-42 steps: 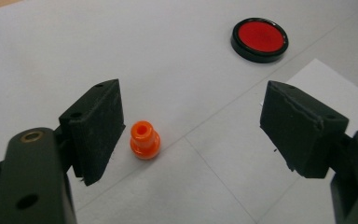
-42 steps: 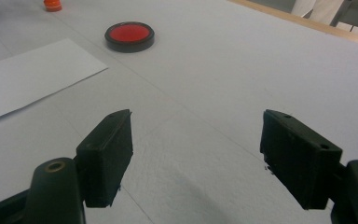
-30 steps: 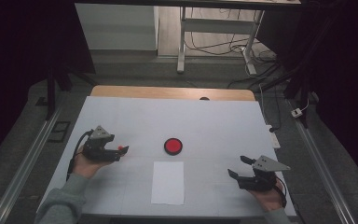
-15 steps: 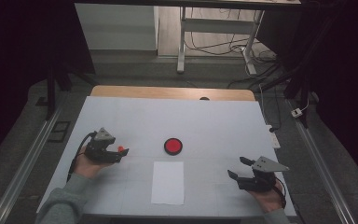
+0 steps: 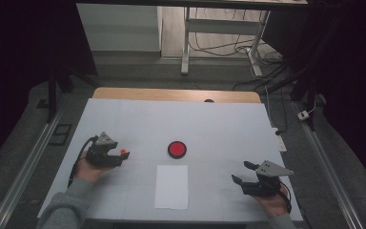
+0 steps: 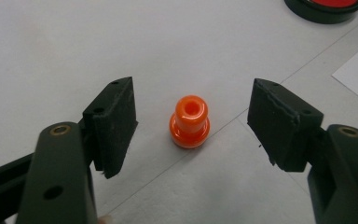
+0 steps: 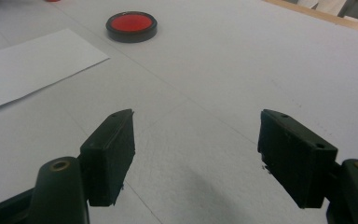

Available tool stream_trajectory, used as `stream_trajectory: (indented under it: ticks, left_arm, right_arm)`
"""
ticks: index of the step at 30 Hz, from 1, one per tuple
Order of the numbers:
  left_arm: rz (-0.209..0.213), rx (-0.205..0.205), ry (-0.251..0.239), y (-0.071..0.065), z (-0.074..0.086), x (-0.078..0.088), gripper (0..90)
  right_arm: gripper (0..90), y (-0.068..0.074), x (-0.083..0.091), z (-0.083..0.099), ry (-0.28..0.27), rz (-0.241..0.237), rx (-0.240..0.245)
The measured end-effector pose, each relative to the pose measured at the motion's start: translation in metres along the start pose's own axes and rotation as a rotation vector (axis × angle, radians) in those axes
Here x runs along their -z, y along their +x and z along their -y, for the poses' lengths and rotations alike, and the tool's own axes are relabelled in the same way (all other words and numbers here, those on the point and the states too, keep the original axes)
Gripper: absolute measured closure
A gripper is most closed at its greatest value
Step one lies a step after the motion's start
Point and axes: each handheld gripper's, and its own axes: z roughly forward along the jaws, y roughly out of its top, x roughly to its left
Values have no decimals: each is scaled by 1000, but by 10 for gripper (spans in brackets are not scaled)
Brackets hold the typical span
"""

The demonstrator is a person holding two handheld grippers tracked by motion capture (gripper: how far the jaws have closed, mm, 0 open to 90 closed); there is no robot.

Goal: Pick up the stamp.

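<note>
Closing in on a small orange peg [image 6: 189,122], the left tool [image 6: 192,123] has just been narrowing its jaws, which flank the peg standing on the counter [image 5: 228,129] without touching it. Next, I judge, comes squeezing shut squarely. The right tool [image 7: 196,158] rests spread, empty. From above, the peg is hard to make out.

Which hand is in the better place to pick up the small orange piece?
Left. The orange piece stands between the left gripper's open fingers, which have just been closing. The right gripper is far across the table.
</note>
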Motion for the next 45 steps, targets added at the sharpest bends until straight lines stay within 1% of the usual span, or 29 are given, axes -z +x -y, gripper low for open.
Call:
stream_trajectory:
  ticks: [4, 7, 8, 10, 12, 15, 16, 18, 20, 21, 27, 28, 29, 30, 36, 39, 45]
  left_arm:
    - [10, -24, 1, -2, 1, -2, 355]
    - [1, -45, 5, -4, 1, -4, 373]
    - [-3, -48, 8, -5, 1, -5, 393]
    - [-8, -50, 15, -5, 2, -6, 402]
    - [-10, -49, 19, -4, 3, -8, 431]
    - [-8, -48, 17, -3, 4, -9, 454]
    - [-6, -44, 13, -2, 4, -9, 486]
    - [-4, -44, 7, -2, 4, -8, 516]
    - [-4, -48, 7, -2, 4, -8, 530]
    - [-2, -50, 8, -2, 4, -8, 554]
    - [-2, -66, 18, -4, 4, -11, 599]
    - [-1, -69, 18, -4, 4, -11, 610]
    - [-4, -71, 18, -5, 4, -11, 610]
    - [-8, -72, 19, -5, 4, -11, 631]
    - [-15, -65, 15, -2, 4, -11, 699]
    - [-13, -63, 14, -2, 5, -11, 707]
    - [-12, -65, 15, -2, 4, -10, 720]
  right_arm:
    - [266, 0, 0, 0, 1, 3, 0]
    - [266, 0, 0, 0, 1, 3, 1]
    - [267, 0, 1, 0, 10, 4, 7]
    - [266, 1, 1, 0, 11, 4, 8]
    - [267, 0, 1, 0, 11, 5, 7]
    - [267, 0, 1, 0, 8, 7, 5]
    - [268, 0, 1, 0, 6, 4, 3]
    - [268, 0, 1, 0, 8, 4, 3]
    - [268, 0, 1, 0, 8, 4, 4]
    - [268, 1, 1, 0, 11, 4, 6]
    - [268, 1, 1, 0, 8, 5, 7]
    - [268, 1, 1, 0, 12, 12, 8]
    - [268, 1, 1, 0, 12, 12, 8]
    - [268, 1, 2, 0, 13, 12, 10]
    - [269, 1, 2, 0, 11, 14, 11]
    - [269, 1, 2, 0, 6, 8, 11]
    - [271, 1, 2, 0, 7, 13, 12]
